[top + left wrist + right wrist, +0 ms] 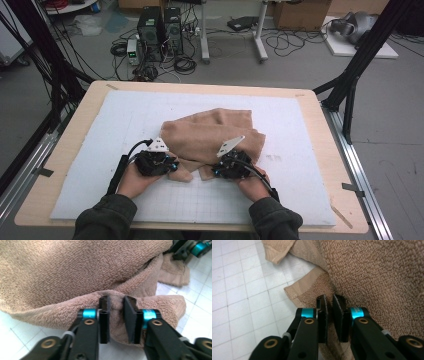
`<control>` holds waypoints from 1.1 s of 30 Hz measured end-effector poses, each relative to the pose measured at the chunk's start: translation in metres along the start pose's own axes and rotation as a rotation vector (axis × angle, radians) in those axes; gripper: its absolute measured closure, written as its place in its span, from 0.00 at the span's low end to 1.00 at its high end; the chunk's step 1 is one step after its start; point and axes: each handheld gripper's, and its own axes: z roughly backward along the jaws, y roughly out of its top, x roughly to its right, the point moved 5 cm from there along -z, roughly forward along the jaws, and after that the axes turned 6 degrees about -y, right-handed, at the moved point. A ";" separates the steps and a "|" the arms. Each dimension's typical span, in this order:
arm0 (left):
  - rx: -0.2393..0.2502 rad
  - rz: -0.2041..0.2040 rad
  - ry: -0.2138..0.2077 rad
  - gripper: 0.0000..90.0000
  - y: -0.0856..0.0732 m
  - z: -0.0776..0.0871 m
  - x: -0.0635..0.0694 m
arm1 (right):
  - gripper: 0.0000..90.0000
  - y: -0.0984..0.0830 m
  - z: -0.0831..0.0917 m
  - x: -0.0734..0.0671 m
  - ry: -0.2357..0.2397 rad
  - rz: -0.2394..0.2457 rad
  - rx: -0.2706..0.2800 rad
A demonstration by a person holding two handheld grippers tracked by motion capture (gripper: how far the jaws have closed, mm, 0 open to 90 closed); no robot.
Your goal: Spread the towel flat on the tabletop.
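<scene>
A tan terry towel (215,135) lies crumpled on the white grid mat (300,150), its loose corners toward the near side. My left gripper (174,166) is at the towel's near left corner. In the left gripper view the jaws (117,305) are shut on a raised fold of the towel (75,272), which bunches between the pads. My right gripper (216,171) is at the near right corner. There its jaws (329,302) are shut on the hemmed edge of the towel (374,272). The right gripper (195,247) also shows at the top right of the left gripper view.
The mat covers most of a wooden table (75,135). Bare mat lies to the left, to the right and in front of the towel. Black frame posts (350,85) stand at the table's far corners. Computers and cables (160,35) sit on the floor beyond.
</scene>
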 end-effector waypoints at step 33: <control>0.179 0.055 -0.054 0.65 -0.001 0.075 -0.013 | 0.84 -0.050 0.094 0.024 0.026 -0.069 0.107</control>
